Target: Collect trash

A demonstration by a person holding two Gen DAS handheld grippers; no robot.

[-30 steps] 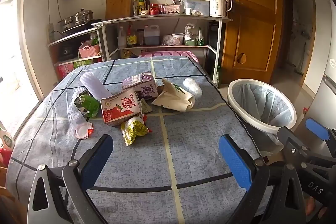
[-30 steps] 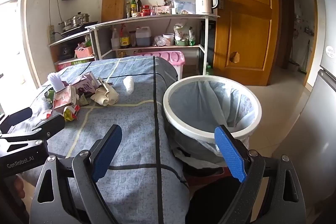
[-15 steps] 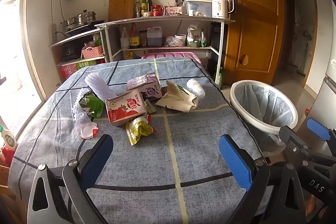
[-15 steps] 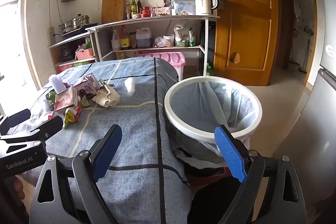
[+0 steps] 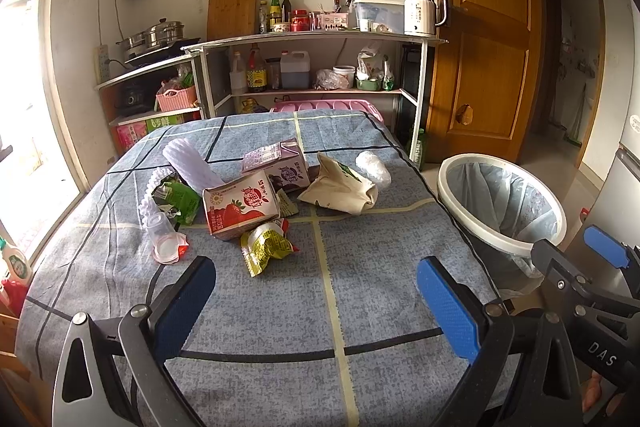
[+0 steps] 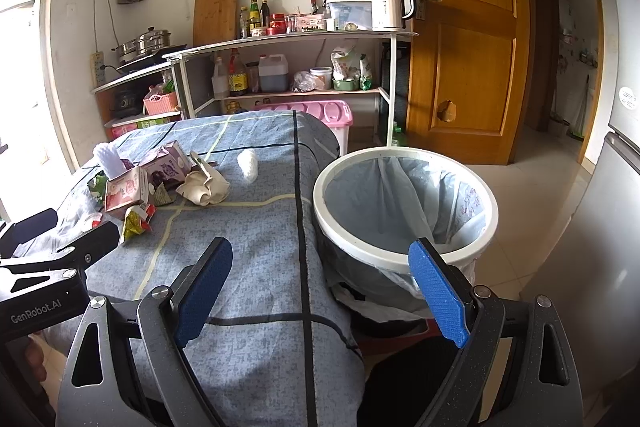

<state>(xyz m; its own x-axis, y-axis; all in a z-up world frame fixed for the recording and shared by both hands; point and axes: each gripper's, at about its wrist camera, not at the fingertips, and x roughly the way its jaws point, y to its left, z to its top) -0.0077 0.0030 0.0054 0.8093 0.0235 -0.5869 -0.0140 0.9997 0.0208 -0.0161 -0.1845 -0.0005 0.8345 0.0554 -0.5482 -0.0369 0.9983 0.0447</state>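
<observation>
Blue-grey checked tablecloth [image 5: 360, 267] covers the table, trash heaped on its far-left part. Left gripper [image 5: 316, 291] jaws spread wide, nothing between them, hanging over the near cloth short of the heap. Right gripper [image 6: 320, 287] likewise agape and empty, straddling the table's right edge and the near rim of the bin. Heap: strawberry drink carton [image 5: 240, 207] on its side, purple carton [image 5: 284, 167] behind it and touching, yellow-green wrapper [image 5: 268, 247] just in front, crumpled beige paper bag [image 5: 344, 187] to the right, white foam sleeve [image 5: 188, 163] behind-left, green packet [image 5: 180, 197], clear plastic cup [image 5: 164, 243] tipped over at left, clear plastic wad [image 5: 374, 167] near the right edge. White-rimmed trash bin [image 6: 404, 259] with pale liner stands on the floor just beside the table's right edge; nothing visible inside it.
</observation>
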